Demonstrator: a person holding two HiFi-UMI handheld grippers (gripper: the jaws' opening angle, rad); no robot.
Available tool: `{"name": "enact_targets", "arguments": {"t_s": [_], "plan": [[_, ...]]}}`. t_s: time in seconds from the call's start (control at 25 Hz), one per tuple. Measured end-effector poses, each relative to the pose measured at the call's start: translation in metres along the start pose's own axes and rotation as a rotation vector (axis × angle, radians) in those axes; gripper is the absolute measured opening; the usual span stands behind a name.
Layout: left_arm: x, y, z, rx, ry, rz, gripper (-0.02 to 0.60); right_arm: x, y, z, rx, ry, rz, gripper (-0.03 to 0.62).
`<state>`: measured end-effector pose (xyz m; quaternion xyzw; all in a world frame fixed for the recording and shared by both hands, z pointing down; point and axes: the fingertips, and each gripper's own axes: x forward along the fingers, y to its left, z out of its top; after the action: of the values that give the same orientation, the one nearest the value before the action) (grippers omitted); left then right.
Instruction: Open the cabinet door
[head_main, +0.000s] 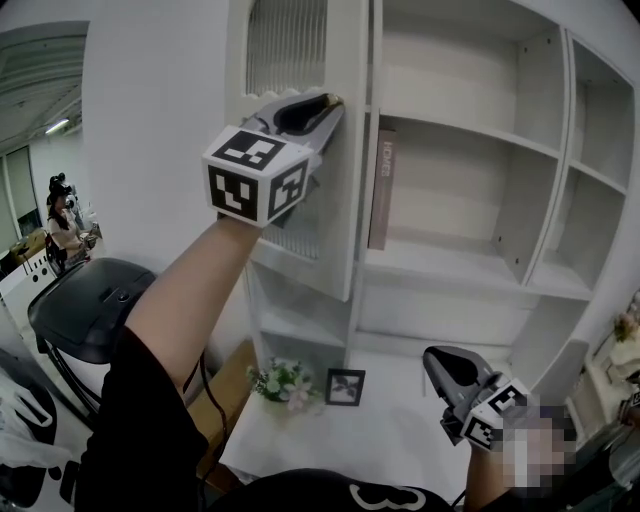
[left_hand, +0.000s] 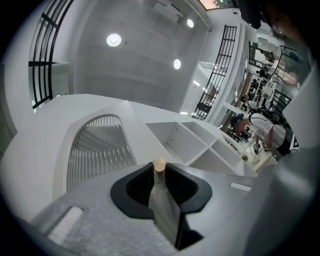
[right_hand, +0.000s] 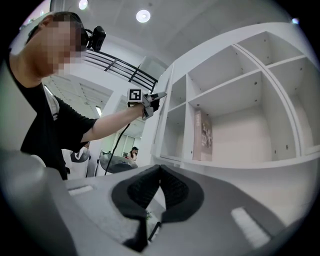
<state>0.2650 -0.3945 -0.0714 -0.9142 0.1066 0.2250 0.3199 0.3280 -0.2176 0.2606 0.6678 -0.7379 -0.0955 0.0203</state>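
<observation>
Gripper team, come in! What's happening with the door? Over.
Left gripper shut on door knob. Right gripper shut, empty, low. Cabinet door partly open. Book inside, not blocking.

I can see a book (head_main: 382, 190) standing upright at the left end of an open shelf (head_main: 440, 262). Lower down, on the white table (head_main: 400, 440), a small bunch of flowers (head_main: 283, 383) sits just beside a dark picture frame (head_main: 345, 386). Off to the left I have a black chair (head_main: 90, 305) with a person (head_main: 62, 225) well behind it, and round ceiling lights (left_hand: 113, 39) glow overhead.
</observation>
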Motion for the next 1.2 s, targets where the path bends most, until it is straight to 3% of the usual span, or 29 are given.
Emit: {"name": "enact_targets", "arguments": {"t_s": [0.36, 1.2], "plan": [[-0.012, 0.002, 0.006, -0.007, -0.016, -0.039, 0.071, -0.001, 0.038, 0.042, -0.059, -0.075, -0.039, 0.002], [-0.074, 0.021, 0.033, -0.103, -0.124, -0.155, 0.072, 0.03, 0.122, 0.061, -0.103, -0.043, -0.11, 0.002]]}}
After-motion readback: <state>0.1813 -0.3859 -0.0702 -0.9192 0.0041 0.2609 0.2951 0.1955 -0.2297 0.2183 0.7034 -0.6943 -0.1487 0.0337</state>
